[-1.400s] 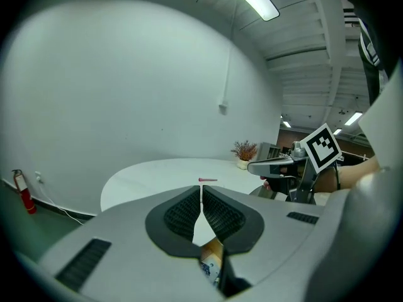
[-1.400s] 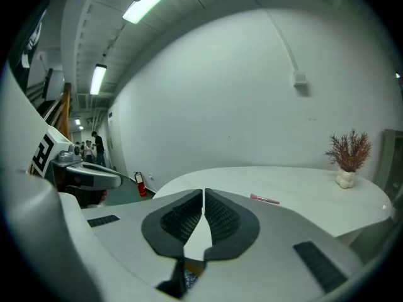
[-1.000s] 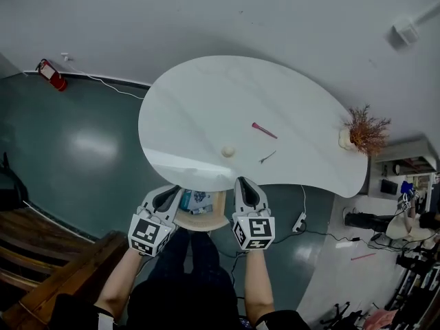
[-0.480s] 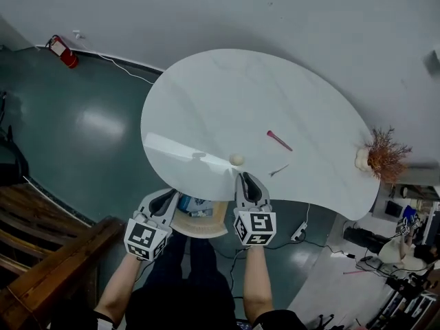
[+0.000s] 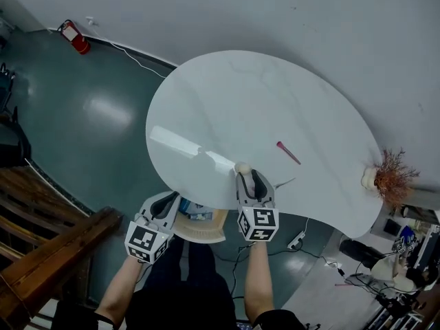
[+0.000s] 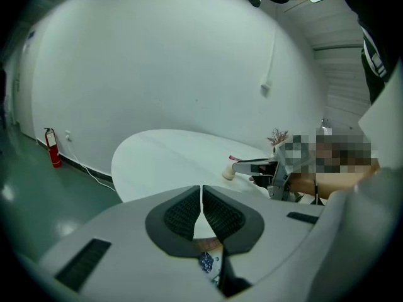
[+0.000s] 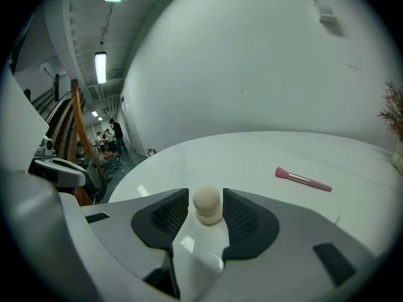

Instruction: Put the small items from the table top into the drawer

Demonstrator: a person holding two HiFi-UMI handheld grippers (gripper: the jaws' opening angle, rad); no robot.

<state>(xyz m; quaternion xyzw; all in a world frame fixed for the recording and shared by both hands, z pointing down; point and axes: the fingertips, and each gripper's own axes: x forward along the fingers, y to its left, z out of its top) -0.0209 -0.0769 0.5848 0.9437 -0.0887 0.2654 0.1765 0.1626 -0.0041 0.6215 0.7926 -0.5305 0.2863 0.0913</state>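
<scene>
While the dark green floor (image 5: 89, 115) lies open along its left side, the white kidney-shaped table top (image 5: 261, 102) has its far curve close to the pale wall (image 5: 275, 12), and most of its surface is bare. Under its near edge a pale wooden drawer (image 5: 206, 227) stands pulled out towards the person, with a blue-printed packet (image 5: 196, 213) inside. The left gripper (image 5: 168, 199) hangs just left of the drawer, below the table's rim, its jaws pressed together on nothing. The right gripper (image 5: 249, 177) reaches over the near edge; its jaws have just been opening and now stand spread, a sliver of room on each side of the beige sponge (image 7: 207, 205) between them. The pink brush (image 5: 288, 152) lies flat farther in, well apart, its long axis slanting across the top, thicker end away from the near edge. The sponge stands upright near the edge, long axis vertical, rounded top up. A thin dark pin (image 5: 284, 182) lies just right of the right gripper.
</scene>
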